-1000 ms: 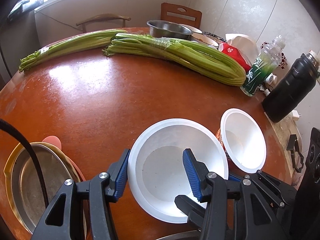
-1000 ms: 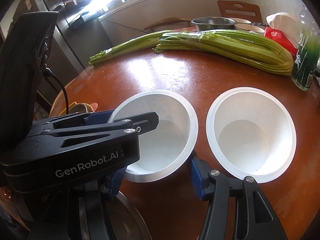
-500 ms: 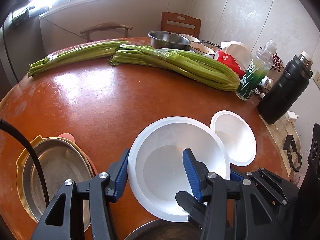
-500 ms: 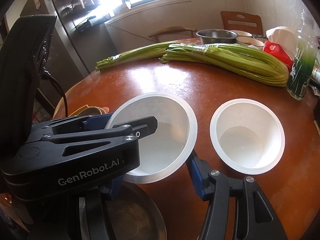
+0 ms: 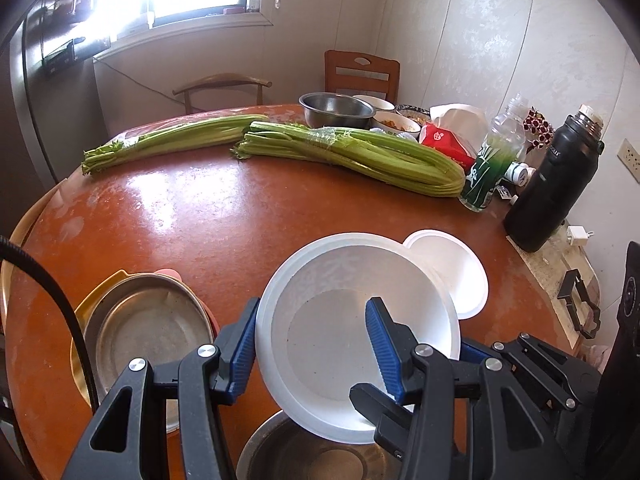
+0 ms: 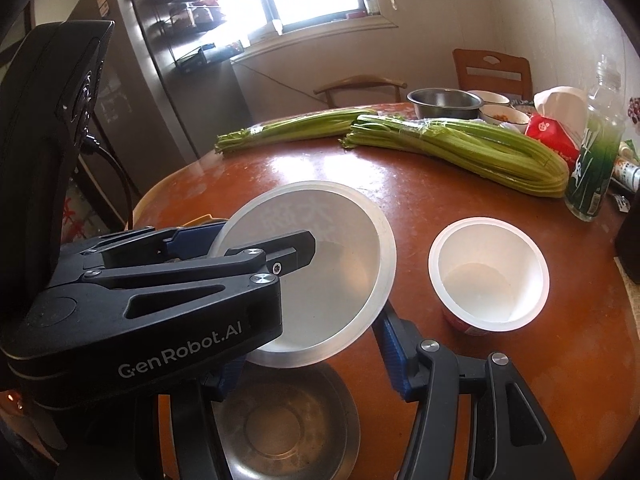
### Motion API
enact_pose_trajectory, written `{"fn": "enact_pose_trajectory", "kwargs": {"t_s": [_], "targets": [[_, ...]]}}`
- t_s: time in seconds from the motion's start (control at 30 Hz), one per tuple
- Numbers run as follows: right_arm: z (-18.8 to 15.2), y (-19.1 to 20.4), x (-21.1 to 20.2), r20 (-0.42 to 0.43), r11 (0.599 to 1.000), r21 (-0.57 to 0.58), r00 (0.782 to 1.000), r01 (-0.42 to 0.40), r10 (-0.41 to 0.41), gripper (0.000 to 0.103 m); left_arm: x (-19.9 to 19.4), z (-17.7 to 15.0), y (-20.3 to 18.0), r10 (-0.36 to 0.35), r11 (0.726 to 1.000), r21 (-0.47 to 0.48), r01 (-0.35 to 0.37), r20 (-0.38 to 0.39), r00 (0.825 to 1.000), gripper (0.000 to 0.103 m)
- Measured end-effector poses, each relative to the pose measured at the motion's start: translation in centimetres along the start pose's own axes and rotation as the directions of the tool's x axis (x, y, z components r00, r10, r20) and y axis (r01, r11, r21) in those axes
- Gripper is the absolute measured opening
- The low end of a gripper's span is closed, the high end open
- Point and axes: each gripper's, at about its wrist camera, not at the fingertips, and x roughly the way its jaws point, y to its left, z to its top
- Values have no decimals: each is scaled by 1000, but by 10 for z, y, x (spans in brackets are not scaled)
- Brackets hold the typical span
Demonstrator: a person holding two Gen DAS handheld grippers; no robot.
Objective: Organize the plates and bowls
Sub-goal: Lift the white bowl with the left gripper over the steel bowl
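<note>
A large white plastic bowl (image 5: 340,320) hangs tilted in the air above the table; it also shows in the right wrist view (image 6: 320,264). My left gripper (image 5: 312,340) is wide open, and the bowl's left rim lies between its jaws. My right gripper (image 6: 308,348) is shut on the bowl's rim, its black fingertip inside the bowl. A smaller white cup-bowl (image 6: 488,276) stands on the table to the right. A steel bowl (image 6: 288,424) sits below the lifted bowl. A steel plate on coloured plates (image 5: 148,336) lies at the left.
Two celery bunches (image 5: 352,152) lie across the far table. A steel bowl and dishes (image 5: 336,108), a red tissue pack, a green bottle (image 5: 492,164) and a black flask (image 5: 548,188) stand at the back right. Chairs stand behind the round brown table (image 5: 192,216).
Both grippers have risen and pulled back with the large white bowl. The small white bowl has stayed on the table. The steel bowl below has come into view.
</note>
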Motion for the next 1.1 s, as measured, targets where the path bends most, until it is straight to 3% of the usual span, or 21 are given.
{"fn": "enact_pose_trajectory", "kwargs": {"t_s": [0.67, 1.1], "targets": [[-19, 22, -44, 60, 999, -49, 998, -11, 13, 60, -50, -23, -15, 36, 999, 14, -37, 63, 997, 52], [-38, 31, -59, 61, 996, -78, 997, -34, 38, 60, -67, -51, -18, 49, 999, -9, -49, 55, 997, 52]]}}
